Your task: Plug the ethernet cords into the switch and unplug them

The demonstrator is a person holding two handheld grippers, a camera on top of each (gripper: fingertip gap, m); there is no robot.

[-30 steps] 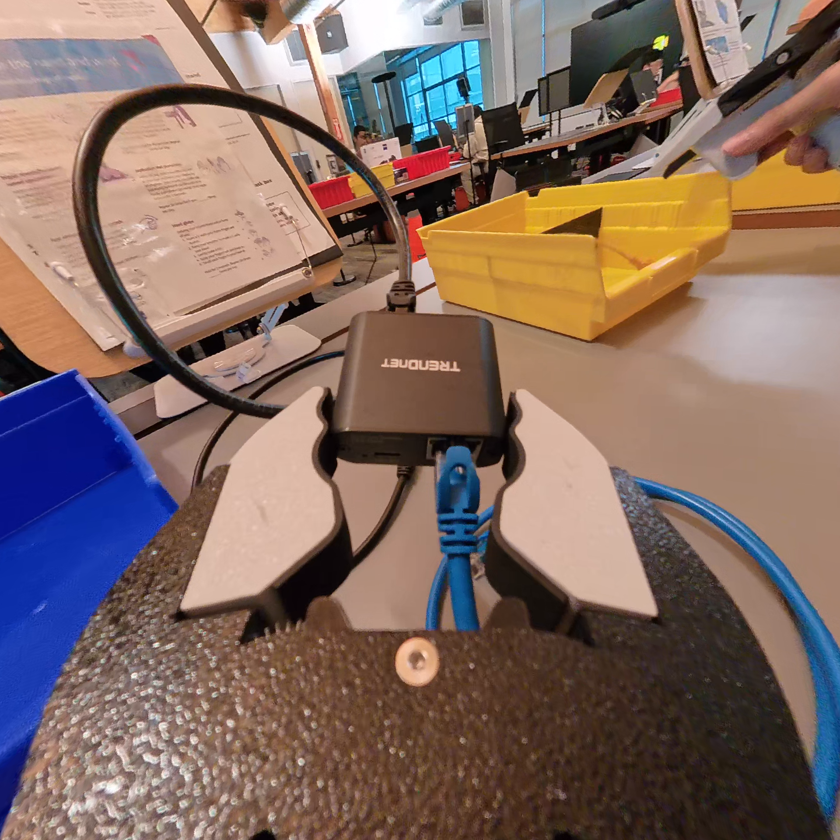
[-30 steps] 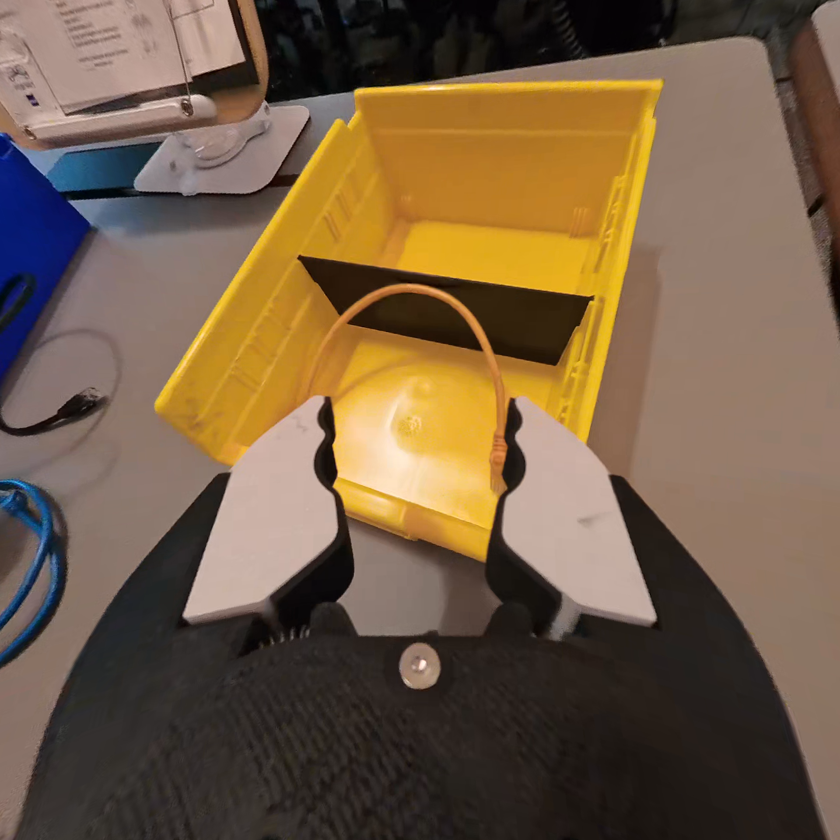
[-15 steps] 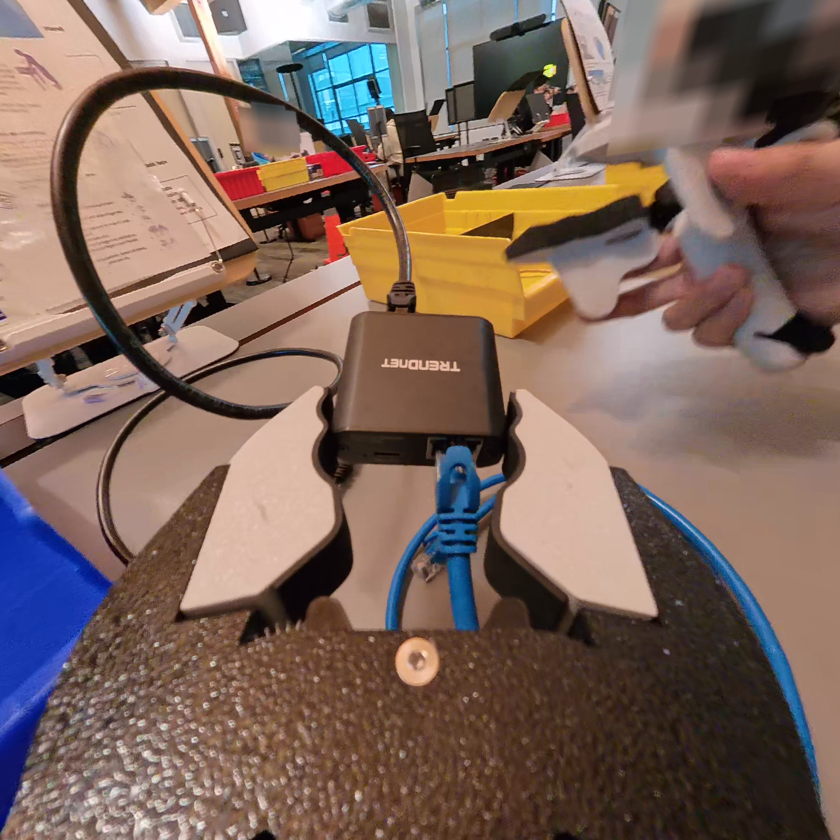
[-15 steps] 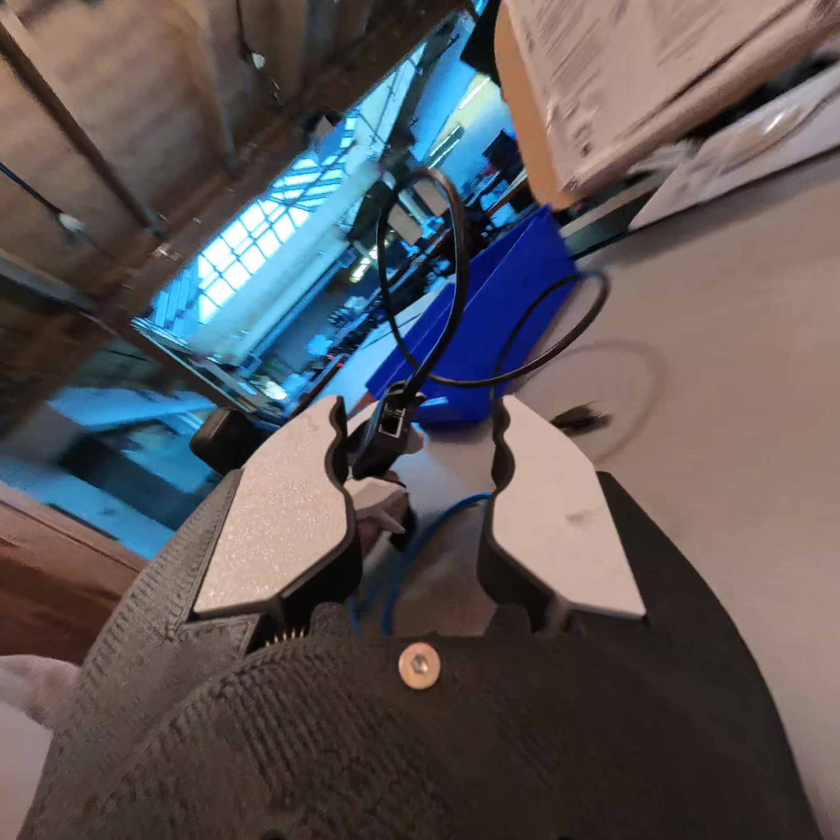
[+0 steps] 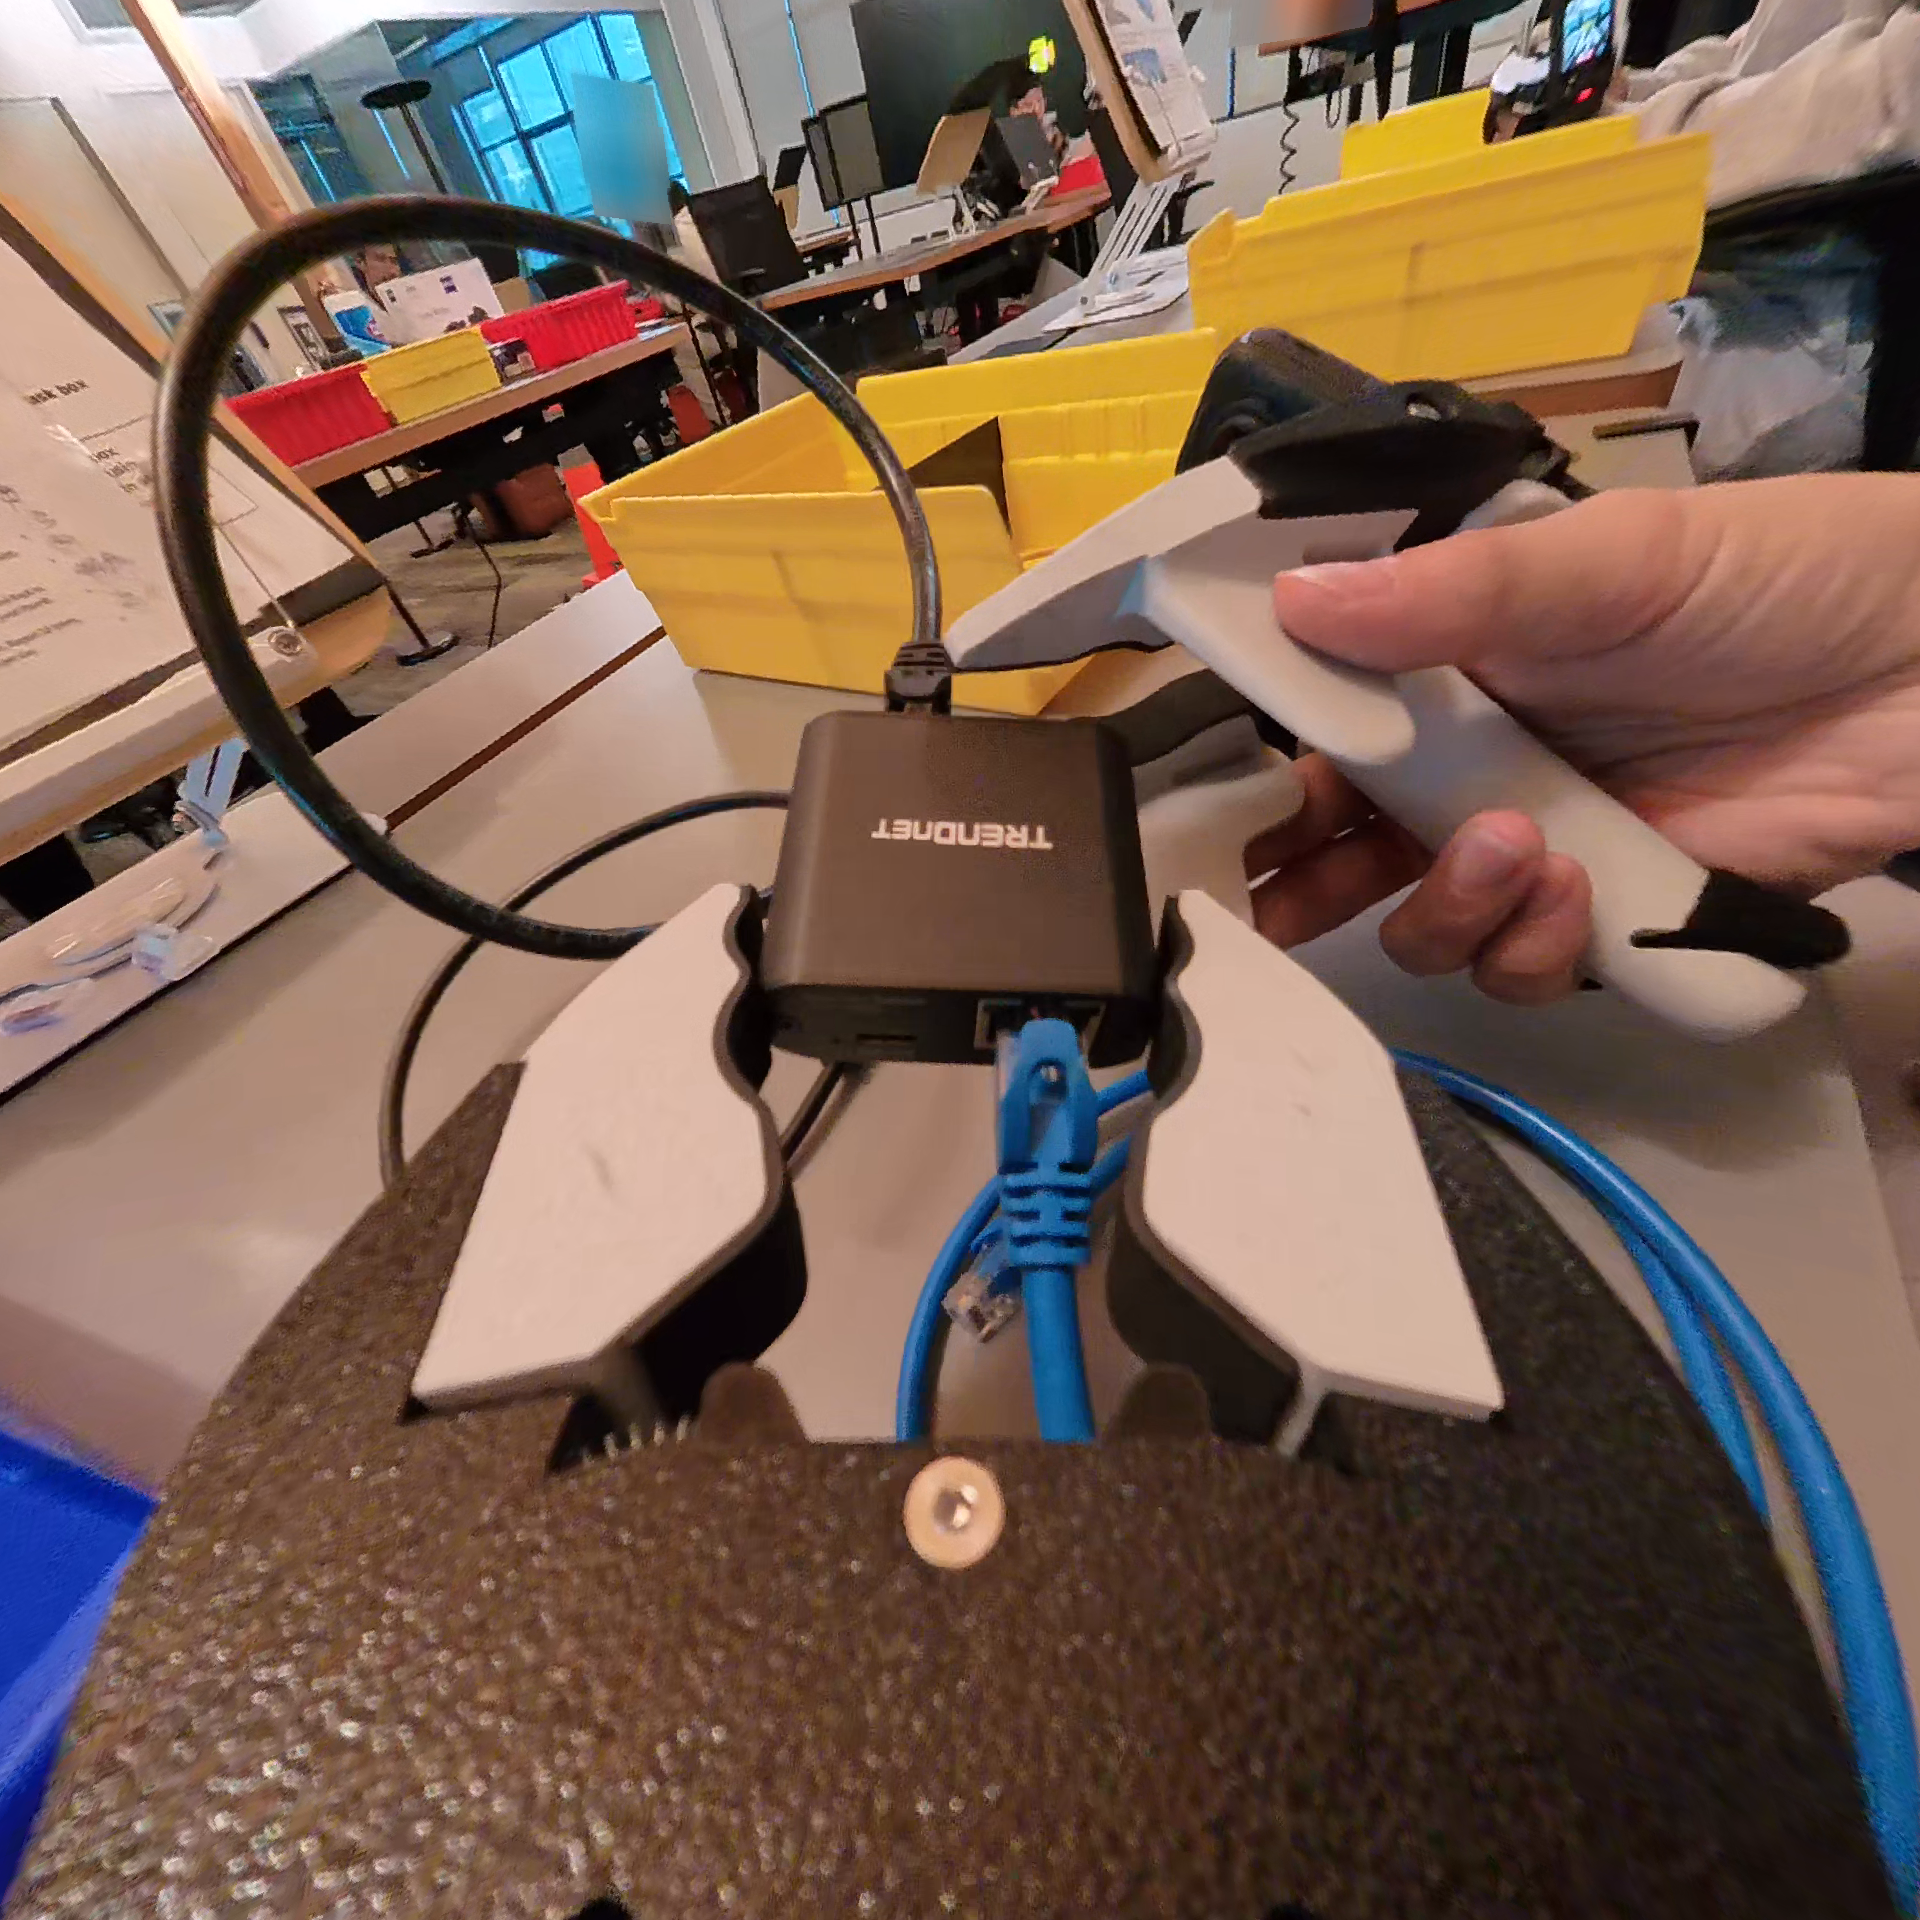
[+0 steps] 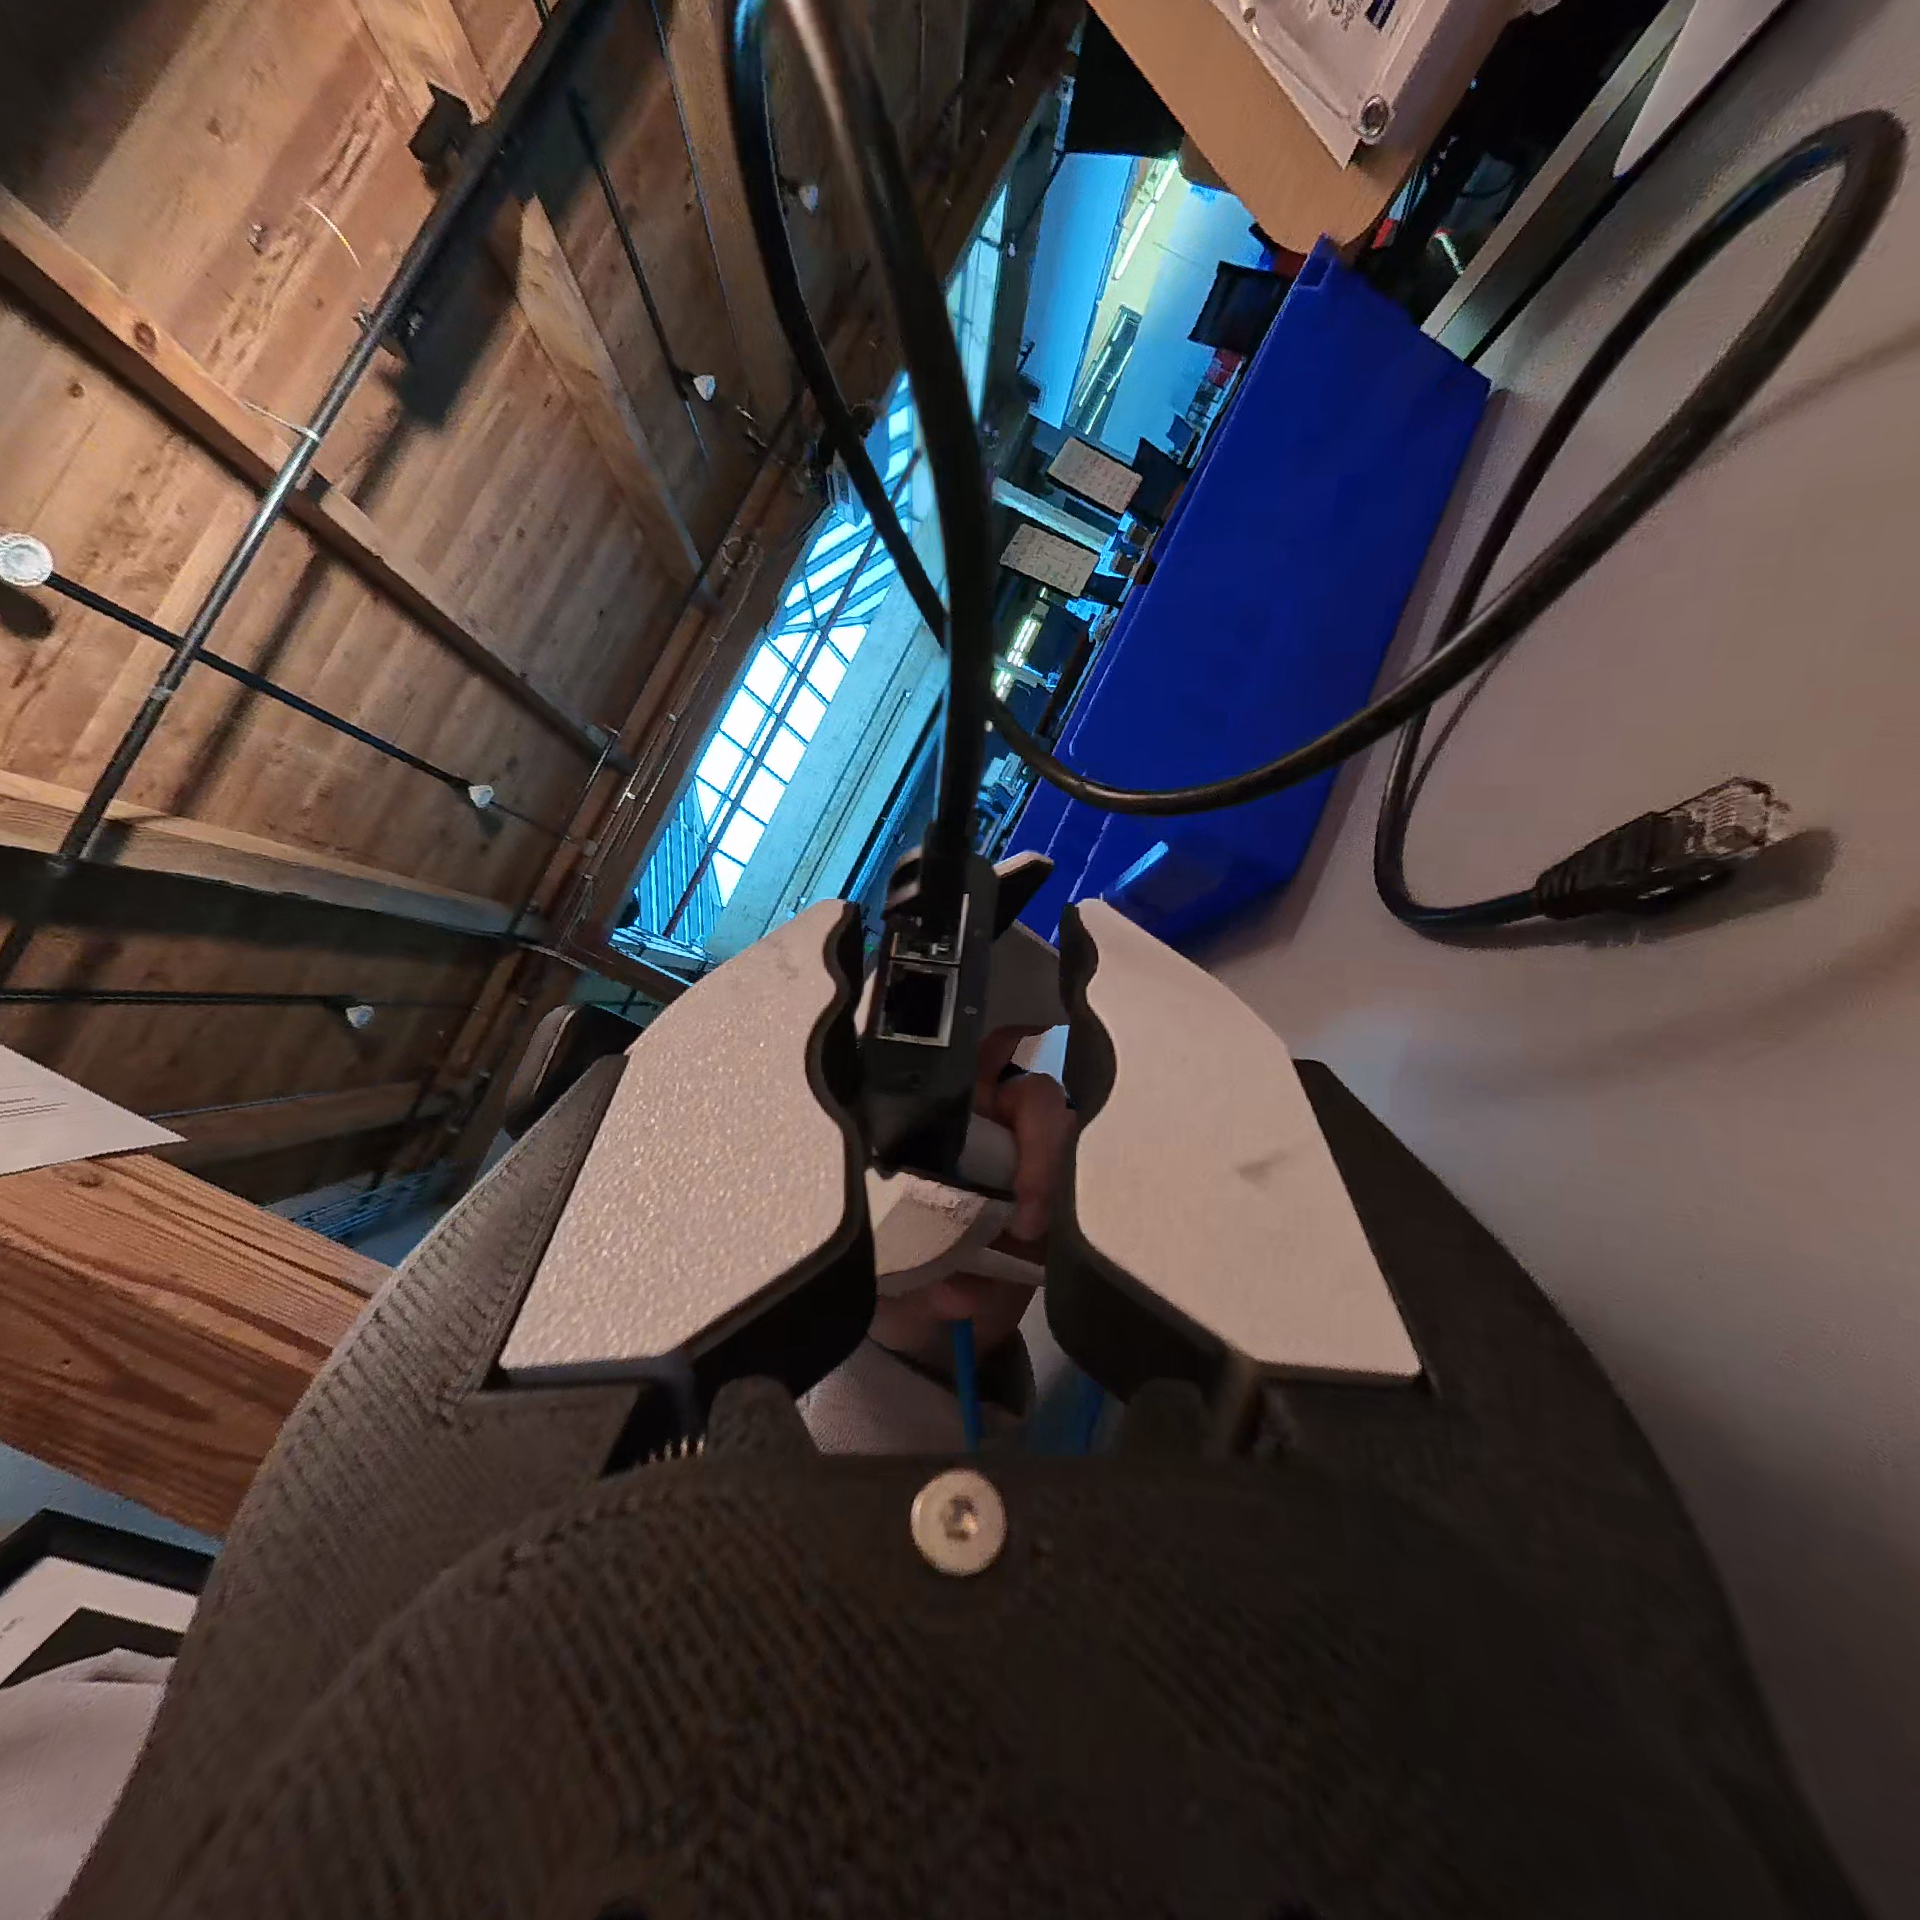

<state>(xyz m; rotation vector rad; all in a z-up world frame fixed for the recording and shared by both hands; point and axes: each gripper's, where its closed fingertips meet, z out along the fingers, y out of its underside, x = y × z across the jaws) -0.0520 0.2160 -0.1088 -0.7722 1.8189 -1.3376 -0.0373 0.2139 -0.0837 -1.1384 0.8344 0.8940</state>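
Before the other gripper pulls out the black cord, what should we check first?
1. Left gripper clamps the black switch by its sides: ok.
2. Black cord sits in the switch's far port: ok.
3. Right gripper open, its fingers either side of the switch's far end: ok.
4. Right gripper lined up on the black plug: not ok, the plug sits beyond its fingertips.
5. Blue cord plugged into the near port: ok.
6. Plug's latch pressed: cannot tell.

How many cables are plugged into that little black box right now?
2. A blue cable sits in a port on the switch's near face, and a black cable enters the far face. Other ports may be hidden.
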